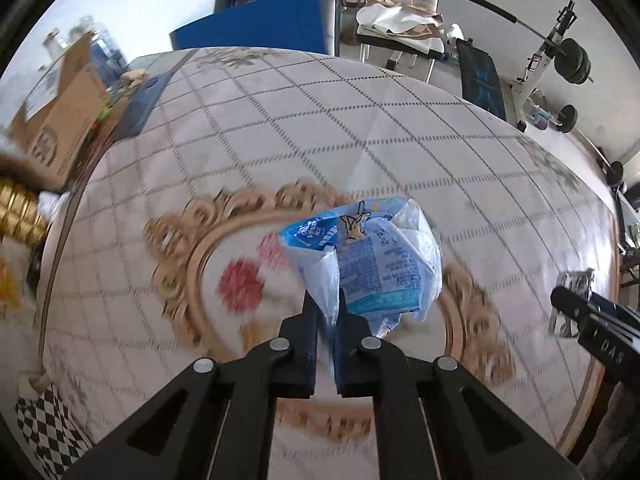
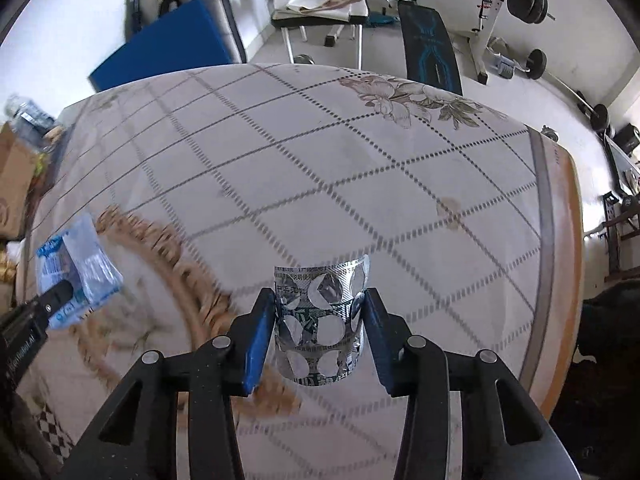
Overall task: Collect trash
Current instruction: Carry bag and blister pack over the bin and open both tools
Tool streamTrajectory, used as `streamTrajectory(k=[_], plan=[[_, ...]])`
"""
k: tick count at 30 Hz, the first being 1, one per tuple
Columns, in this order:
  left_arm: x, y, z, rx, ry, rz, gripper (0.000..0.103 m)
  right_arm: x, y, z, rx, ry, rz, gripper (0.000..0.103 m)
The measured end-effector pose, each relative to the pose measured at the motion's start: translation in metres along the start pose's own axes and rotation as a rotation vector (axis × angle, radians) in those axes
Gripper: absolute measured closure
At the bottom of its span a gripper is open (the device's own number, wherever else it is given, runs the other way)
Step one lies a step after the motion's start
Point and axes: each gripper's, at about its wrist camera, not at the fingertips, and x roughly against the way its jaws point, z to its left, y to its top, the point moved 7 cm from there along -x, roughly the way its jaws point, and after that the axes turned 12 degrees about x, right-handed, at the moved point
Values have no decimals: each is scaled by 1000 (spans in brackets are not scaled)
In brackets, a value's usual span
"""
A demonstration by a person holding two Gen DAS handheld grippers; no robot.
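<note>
Two pinches: left gripper (image 1: 325, 306) tight on crinkly blue plastic wrapper (image 1: 372, 256), right gripper (image 2: 320, 312) bowing a foil, seemingly blister, sheet (image 2: 320, 320).

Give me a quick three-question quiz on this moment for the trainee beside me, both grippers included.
1. True or false: the left gripper is shut on the blue plastic wrapper.
2. What does the right gripper hold? A) a bottle B) a foil blister pack C) nothing
3. Fill in: both pieces of trash hang above a patterned ____.

Key:
1. True
2. B; its jaws pinch the pack by its two side edges.
3. rug
</note>
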Motion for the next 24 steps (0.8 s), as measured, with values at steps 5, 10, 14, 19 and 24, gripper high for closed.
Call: streamTrajectory(k=[5,10,14,19,24], plan=[[30,-46,24,2,-31,4,99,39,-53,31,50,9,-16,57],[71,-112,65,-6,-42,-13,99,77,-123,72,73,26,-49,57],[101,-178,109,1,-63,-8,99,100,-196,103,66,44,-53,57],[122,-265,161,9,-69,34,99,121,-308,147,46,79,-11,57],[119,-348,218,80,-63,136,99,116,-422,199,71,150,105,57]])
